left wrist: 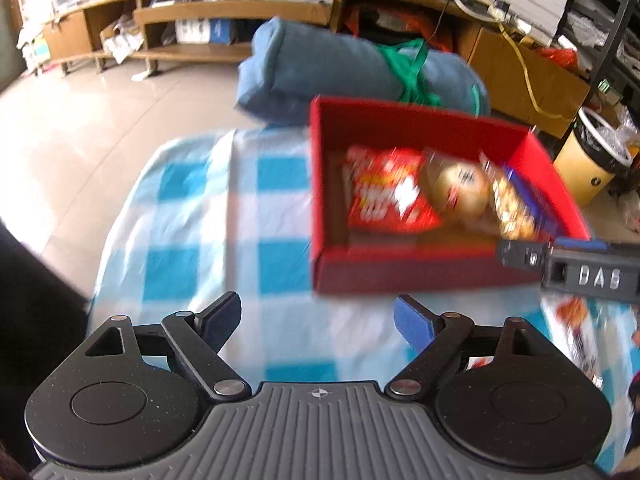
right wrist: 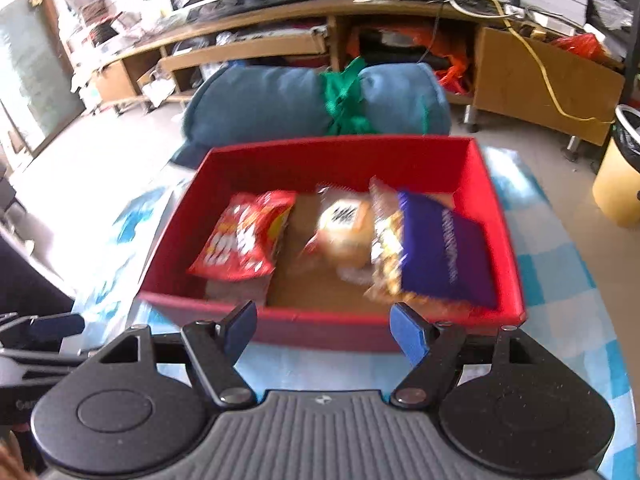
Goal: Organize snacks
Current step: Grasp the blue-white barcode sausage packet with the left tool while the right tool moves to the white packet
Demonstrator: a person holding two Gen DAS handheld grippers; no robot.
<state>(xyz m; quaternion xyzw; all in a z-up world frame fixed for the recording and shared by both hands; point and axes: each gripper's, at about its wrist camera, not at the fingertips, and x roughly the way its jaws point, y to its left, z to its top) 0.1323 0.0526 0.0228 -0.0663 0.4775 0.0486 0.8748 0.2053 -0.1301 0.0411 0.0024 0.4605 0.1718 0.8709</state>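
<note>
A red box [right wrist: 304, 160] sits on a blue-and-white checked cloth [left wrist: 208, 216]; it also shows in the left wrist view [left wrist: 404, 276]. Inside lie a red snack bag [right wrist: 244, 236], a tan bread packet [right wrist: 344, 224], a gold-patterned packet [right wrist: 386, 248] and a purple packet [right wrist: 440, 252]. My right gripper [right wrist: 324, 330] is open and empty, just in front of the box's near wall. My left gripper [left wrist: 318, 320] is open and empty, over the cloth left of the box. The right gripper's body [left wrist: 580, 272] shows at the box's near right corner. Another snack packet [left wrist: 576, 332] lies on the cloth at right.
A rolled blue blanket tied with green strap [right wrist: 320, 108] lies behind the box. Wooden shelving [right wrist: 260, 48] runs along the far wall. A yellow bin [right wrist: 620, 176] stands on the floor at right. The cloth's left edge drops to tiled floor [left wrist: 80, 128].
</note>
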